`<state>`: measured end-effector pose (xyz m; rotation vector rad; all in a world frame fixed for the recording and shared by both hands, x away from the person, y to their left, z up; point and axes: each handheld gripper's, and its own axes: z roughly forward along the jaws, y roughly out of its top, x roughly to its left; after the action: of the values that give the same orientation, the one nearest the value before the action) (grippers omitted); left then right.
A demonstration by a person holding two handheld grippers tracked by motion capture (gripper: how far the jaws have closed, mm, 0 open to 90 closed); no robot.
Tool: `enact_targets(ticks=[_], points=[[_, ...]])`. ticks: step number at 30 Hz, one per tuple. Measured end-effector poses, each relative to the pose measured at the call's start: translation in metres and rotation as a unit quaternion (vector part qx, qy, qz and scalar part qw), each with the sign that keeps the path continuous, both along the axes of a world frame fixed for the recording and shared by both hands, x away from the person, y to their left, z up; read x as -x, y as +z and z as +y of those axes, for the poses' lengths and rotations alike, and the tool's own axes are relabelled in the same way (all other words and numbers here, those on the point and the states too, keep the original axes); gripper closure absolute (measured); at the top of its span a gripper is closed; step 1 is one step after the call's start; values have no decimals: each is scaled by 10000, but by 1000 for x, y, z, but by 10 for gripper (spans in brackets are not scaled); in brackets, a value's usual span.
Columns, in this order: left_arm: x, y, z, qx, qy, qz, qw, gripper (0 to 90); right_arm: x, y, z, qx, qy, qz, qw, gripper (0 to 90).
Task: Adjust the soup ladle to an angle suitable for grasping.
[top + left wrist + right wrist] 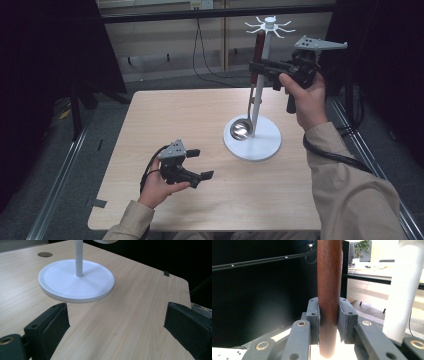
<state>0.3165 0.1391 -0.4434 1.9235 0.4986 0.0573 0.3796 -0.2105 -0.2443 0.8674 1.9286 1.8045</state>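
Nearest me, my left tongs (200,164) hover low over the wooden counter (150,125) with their jaws wide apart and nothing between them. Farther off, my right tongs (257,67) are raised beside the white stand (252,137), clamped on the ladle's (248,110) dark wooden handle. The ladle hangs upright, its steel bowl just above the stand's round base.

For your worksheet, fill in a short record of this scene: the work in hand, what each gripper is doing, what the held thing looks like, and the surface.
work in hand: ladle at the white rack
right gripper: jaws shut on the ladle's brown wooden handle
left gripper: jaws open, nothing between them, low over the table
ladle: upright, steel bowl low over the rack's round base
surface: light wooden table
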Motion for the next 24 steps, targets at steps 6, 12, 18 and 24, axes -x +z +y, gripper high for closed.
enact_targets(ticks=[6, 12, 18, 24], points=[[-1, -1, 1, 9, 8, 17, 10000, 58, -3, -1, -2, -112, 4, 61, 9999, 742], [-1, 1, 1, 31, 12, 15, 10000, 59, -6, -2, 1, -243, 22, 109, 9996, 743], [-1, 1, 3, 6, 27, 2, 10000, 59, -7, -4, -2, -322, -21, 99, 9994, 741], [-1, 1, 3, -2, 10, -13, 10000, 60, -4, -7, -8, -432, -114, 41, 9990, 733]])
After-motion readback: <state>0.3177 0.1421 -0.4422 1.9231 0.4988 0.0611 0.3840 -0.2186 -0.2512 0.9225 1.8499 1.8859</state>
